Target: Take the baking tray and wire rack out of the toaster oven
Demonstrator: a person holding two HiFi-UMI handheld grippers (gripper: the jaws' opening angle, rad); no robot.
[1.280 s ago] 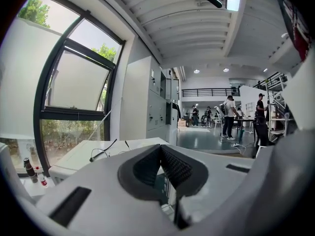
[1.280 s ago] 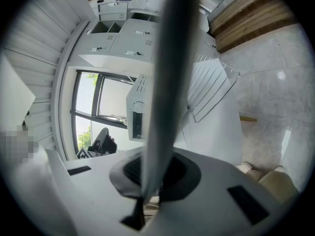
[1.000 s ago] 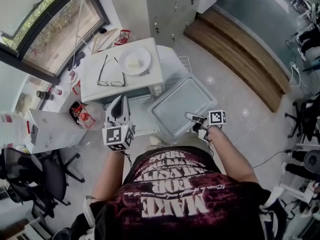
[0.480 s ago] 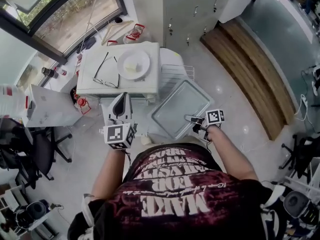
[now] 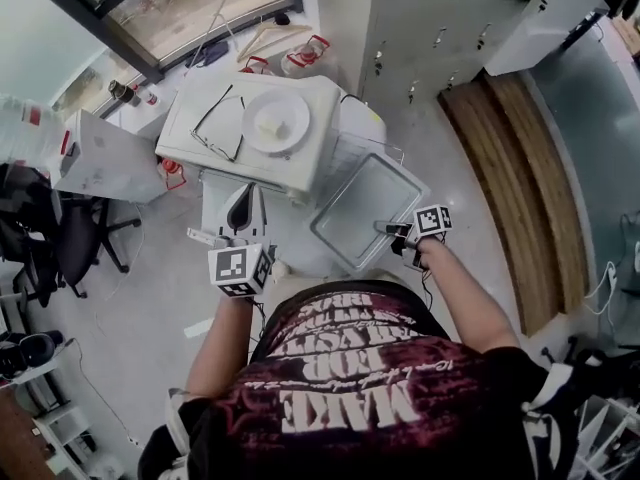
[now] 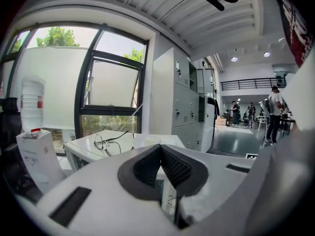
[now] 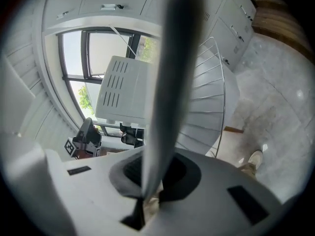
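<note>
One baking tray, long axis diagonal, clamped in right gripper jaws; left gripper jaws closed.

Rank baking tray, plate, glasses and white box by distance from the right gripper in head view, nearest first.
1. baking tray: its near edge is clamped in the right gripper.
2. plate: up-left, on the toaster oven top.
3. glasses: same top, left of the plate.
4. white box: far left, beyond the oven.
</note>
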